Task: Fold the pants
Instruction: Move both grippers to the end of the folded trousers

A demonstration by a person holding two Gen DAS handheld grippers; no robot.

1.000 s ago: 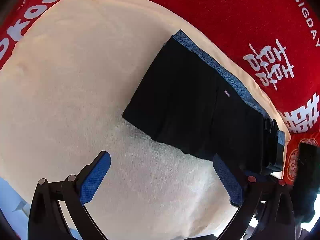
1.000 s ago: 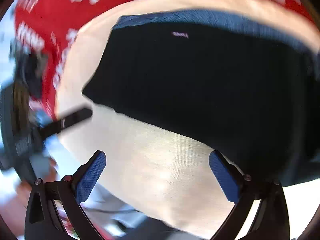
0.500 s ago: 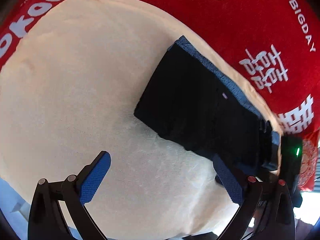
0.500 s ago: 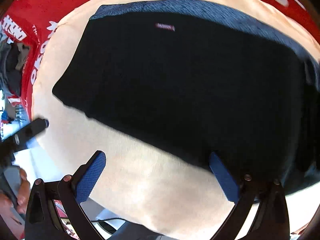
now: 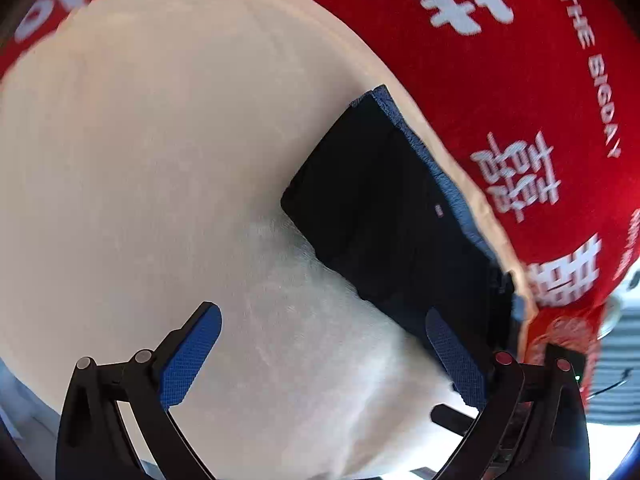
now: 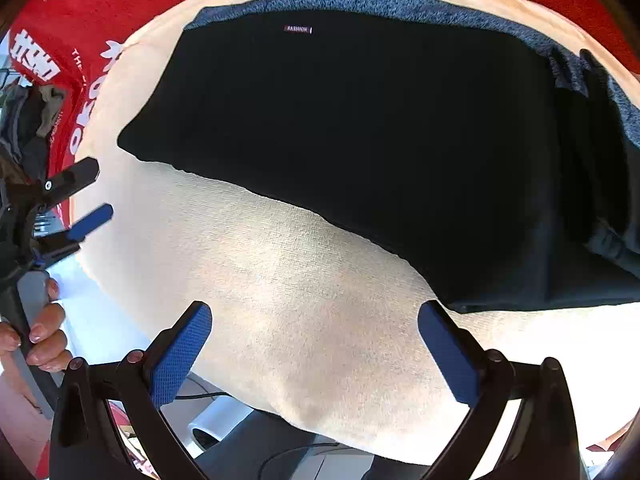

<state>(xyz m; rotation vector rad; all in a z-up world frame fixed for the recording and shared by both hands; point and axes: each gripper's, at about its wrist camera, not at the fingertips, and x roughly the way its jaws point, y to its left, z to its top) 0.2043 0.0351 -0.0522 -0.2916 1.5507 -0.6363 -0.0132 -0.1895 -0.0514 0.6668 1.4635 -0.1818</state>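
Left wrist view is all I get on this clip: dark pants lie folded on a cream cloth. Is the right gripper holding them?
Observer: No. The right gripper is open; its fingers frame bare cream cloth, with the near edge of the pants just beyond.
Operator: Can you read the small tag on the pants?
Observer: Yes, the tag reads FASHION.
Operator: Anything off the table that I am missing?
Observer: What looks like a heap of dark clothes sits past the red cloth, at the left edge of the right wrist view.
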